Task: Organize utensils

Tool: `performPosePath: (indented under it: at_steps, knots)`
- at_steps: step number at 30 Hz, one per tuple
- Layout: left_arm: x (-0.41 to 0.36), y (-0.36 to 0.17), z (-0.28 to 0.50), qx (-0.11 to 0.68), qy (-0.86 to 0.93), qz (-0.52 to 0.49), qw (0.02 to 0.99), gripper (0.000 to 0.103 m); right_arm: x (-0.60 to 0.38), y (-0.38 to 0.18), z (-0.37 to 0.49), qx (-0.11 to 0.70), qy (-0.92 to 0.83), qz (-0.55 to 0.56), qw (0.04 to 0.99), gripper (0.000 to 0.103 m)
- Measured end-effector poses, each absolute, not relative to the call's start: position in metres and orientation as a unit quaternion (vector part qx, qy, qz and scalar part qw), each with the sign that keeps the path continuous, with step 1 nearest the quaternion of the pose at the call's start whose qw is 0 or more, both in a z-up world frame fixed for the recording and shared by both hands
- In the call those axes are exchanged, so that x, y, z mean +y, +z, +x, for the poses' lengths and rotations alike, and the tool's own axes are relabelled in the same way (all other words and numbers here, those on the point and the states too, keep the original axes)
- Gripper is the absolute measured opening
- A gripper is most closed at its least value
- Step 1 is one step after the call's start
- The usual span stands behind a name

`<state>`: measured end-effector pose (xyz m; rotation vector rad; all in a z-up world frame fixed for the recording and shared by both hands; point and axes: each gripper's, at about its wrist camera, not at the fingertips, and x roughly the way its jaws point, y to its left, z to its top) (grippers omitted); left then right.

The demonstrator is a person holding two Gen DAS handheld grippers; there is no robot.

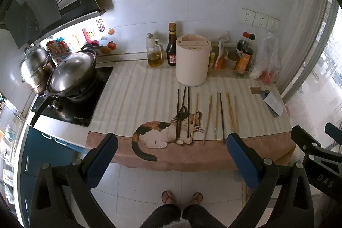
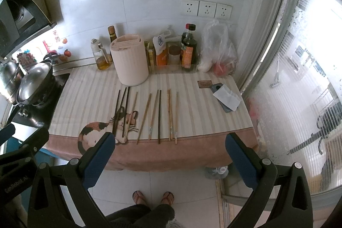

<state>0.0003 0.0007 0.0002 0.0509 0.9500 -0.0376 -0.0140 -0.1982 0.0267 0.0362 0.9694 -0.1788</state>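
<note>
**A:** Your fingers first: the left gripper [image 1: 171, 155] has its blue-padded fingers [image 1: 102, 155] spread wide with nothing between them, and the right gripper [image 2: 170, 155] is the same, fingers [image 2: 240, 155] well apart and empty. You're holding both short of the counter [image 2: 192, 153], above the floor, pointing forward and slightly down at its near edge. They sit side by side at about the same height.

**B:** So what should worry you from here?

**A:** Just past the fingers, the chopsticks [image 2: 159, 116] lie in a loose row on the cat-print cloth [image 1: 149, 134], their near ends close to the counter's front edge. My guess is that if you come in low and sweeping, you'll knock one off onto the floor. They are thin and lie flat, so a shallow grasp will likely slip or snag the cloth instead.

**B:** And the dark ones on the left?

**A:** The dark chopsticks [image 1: 183, 114] lie nearly touching each other, so you could easily pinch two, or scissor them apart.

**B:** Farther back?

**A:** The utensil holder [image 1: 192, 59] stands behind the row, with bottles [image 1: 171, 46] just beside it near the wall. Its top slots look narrow; a tilted chopstick may miss, and a wide swing could tip a bottle.
</note>
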Motion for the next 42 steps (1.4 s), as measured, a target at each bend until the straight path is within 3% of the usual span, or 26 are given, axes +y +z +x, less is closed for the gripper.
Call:
performPosePath:
  at_steps: [42]
  knots:
    - [-0.008, 0.010, 0.005, 0.453, -0.019, 0.023, 0.891, 0.103, -0.203, 0.044, -0.013, 0.459, -0.087, 0.017, 0.884, 0.103]
